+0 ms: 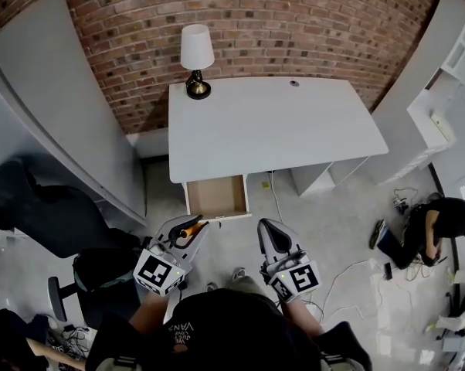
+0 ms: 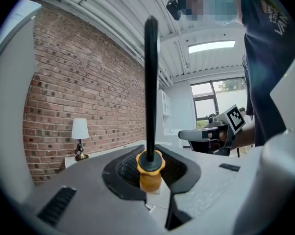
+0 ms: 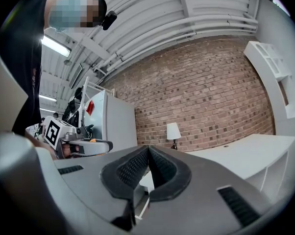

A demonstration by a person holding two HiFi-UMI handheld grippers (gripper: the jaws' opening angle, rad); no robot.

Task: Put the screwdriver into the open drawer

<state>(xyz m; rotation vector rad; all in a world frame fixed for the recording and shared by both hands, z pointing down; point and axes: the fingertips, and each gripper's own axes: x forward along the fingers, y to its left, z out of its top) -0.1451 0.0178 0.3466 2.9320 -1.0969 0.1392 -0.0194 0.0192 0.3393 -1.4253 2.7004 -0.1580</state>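
Gripping the screwdriver [image 2: 150,82] by its orange handle, my left hand-held gripper [image 1: 186,230] sits near the front of the open drawer [image 1: 217,198] under the white tabletop [image 1: 271,126]. My right hand-held gripper [image 3: 147,166] is closed and empty.

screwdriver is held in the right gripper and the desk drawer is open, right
No: the screwdriver is held in the left gripper, as the left gripper view shows; the right gripper is empty. The desk drawer is open.
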